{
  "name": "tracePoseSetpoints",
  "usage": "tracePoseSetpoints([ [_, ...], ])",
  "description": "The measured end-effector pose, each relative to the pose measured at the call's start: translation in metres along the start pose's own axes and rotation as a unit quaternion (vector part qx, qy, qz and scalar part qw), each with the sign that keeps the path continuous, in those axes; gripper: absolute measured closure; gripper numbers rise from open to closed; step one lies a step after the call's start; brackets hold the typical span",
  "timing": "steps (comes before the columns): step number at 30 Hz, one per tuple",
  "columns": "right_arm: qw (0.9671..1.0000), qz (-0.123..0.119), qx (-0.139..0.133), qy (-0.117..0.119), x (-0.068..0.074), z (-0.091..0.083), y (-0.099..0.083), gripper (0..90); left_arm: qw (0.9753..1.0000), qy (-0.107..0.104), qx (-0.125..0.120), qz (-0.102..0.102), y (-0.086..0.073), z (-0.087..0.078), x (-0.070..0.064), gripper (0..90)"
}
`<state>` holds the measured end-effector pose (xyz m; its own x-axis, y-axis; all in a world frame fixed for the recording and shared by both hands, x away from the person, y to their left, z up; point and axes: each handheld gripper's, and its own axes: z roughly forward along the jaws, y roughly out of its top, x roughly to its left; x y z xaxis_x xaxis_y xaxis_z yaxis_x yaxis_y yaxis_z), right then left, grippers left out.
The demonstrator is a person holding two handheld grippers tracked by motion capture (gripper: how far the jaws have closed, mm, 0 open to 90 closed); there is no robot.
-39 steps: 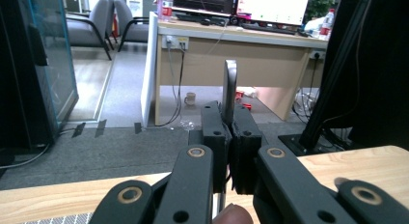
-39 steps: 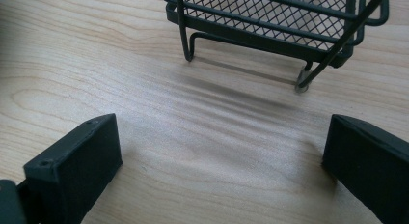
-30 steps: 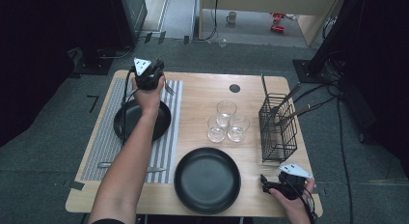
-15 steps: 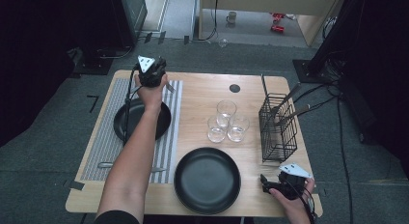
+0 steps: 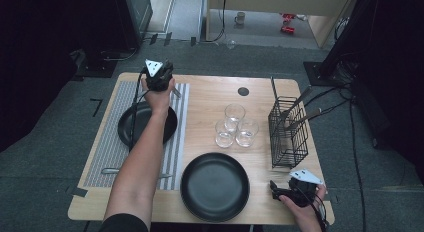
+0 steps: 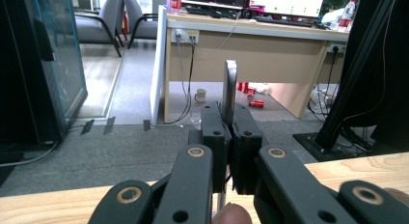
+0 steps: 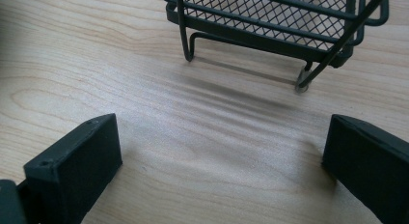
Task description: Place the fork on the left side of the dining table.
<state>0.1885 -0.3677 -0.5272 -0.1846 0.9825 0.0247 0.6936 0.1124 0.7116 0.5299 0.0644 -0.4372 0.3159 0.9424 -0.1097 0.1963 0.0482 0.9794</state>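
My left gripper (image 5: 160,78) (image 6: 230,122) is held above the far edge of the striped mat (image 5: 107,142), shut on a flat metal utensil (image 6: 230,91) that stands upright between its jaws. The utensil's lower end (image 5: 176,92) pokes out beside the hand. Under that forearm a small black plate (image 5: 134,126) lies on the mat. My right gripper (image 5: 278,190) (image 7: 222,156) rests open on the wood at the table's front right corner. Its jaws are wide apart with nothing between them, just in front of the black wire basket (image 5: 288,132) (image 7: 270,16).
A large black plate (image 5: 215,186) lies at the front centre. Three clear glasses (image 5: 234,126) stand mid-table. The basket holds several utensils. Another utensil (image 5: 111,170) lies on the mat's near end. A round dark hole (image 5: 243,91) marks the far table edge.
The left hand has shifted slightly to the right with the utensil still in its gripper. The right gripper has stayed where it was.
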Motion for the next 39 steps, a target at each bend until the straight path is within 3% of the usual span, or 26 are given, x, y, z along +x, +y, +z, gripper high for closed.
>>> tracePoseSetpoints([
  [5,1.0,0.0,0.0,0.0,0.0,0.0,0.0,0.0,1.0,-0.001,0.0,-0.004,-0.003,0.002,0.001,88.0],
  [11,1.0,0.0,0.0,0.0,0.0,0.0,0.0,0.0,0.9999,0.005,0.013,0.006,-0.003,-0.001,0.01,86.5],
  [16,1.0,0.0,0.0,0.0,0.0,0.0,0.0,0.0,0.9996,0.018,0.021,-0.011,-0.007,-0.006,0.024,84.4],
  [19,1.0,0.0,0.0,0.0,0.0,0.0,0.0,0.0,0.9986,0.024,0.027,-0.04,-0.014,-0.011,0.042,83.1],
  [24,1.0,0.0,0.0,0.0,0.0,0.0,0.0,0.0,0.9975,0.027,0.038,-0.053,-0.022,-0.016,0.059,80.2],
  [28,1.0,0.0,0.0,0.0,0.0,0.0,0.0,0.0,0.9959,0.033,0.048,-0.069,-0.027,-0.016,0.068,78.4],
  [39,1.0,0.0,-0.001,0.0,0.0,0.0,0.0,0.0,0.9928,0.044,0.076,-0.082,-0.036,-0.016,0.081,67.0],
])
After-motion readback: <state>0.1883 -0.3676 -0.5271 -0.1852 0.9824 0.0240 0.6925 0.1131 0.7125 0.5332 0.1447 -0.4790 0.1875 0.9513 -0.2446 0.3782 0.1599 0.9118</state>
